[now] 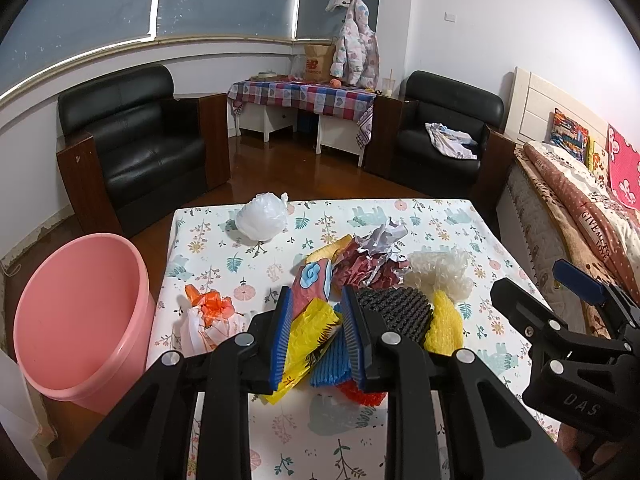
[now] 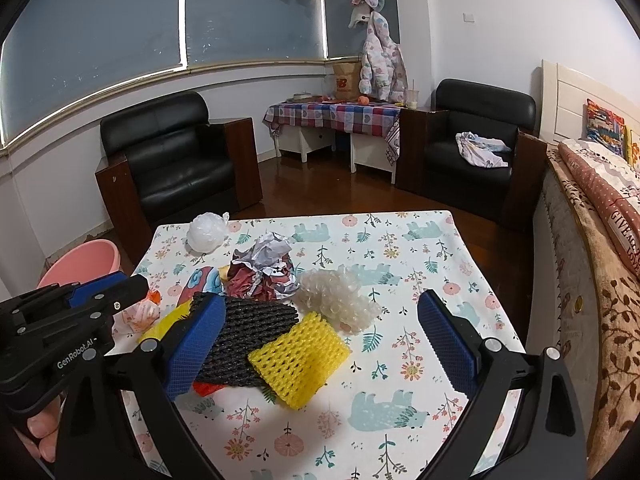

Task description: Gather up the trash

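Jaws of the left gripper [image 1: 316,332] stand narrowly apart and are clamped on a yellow plastic wrapper [image 1: 306,344], which bulges between the two blue pads. Jaws of the right gripper [image 2: 320,344] stand wide apart and hold nothing; they straddle the near edge of the trash pile above the bench [image 2: 400,420].

Progress assessment: the task appears to be at an early stage. The pink bucket [image 1: 80,320] stands on the floor just beside the left edge of the bench, and the part of its interior that shows contains no trash. The wrapper has been gripped but not yet carried over the bucket.

Items remaining on the bench:
- white plastic bag ball [image 1: 262,220], near the far left corner, apart from the pile;
- orange-and-white bag [image 1: 208,312], near the left edge;
- crumpled paper wad [image 2: 266,268], in the middle of the pile;
- clear bubble wrap [image 2: 338,296], just right of the paper;
- black foam net [image 2: 248,340] and yellow foam net [image 2: 298,360], overlapping at the near edge;
- blue foam net [image 1: 330,364] and a red scrap [image 1: 362,396], partly hidden under the left gripper;
- a printed wrapper with a blue cloud pattern [image 1: 312,280], behind the gripped piece.

Judgement: nearly every item is still to be collected.
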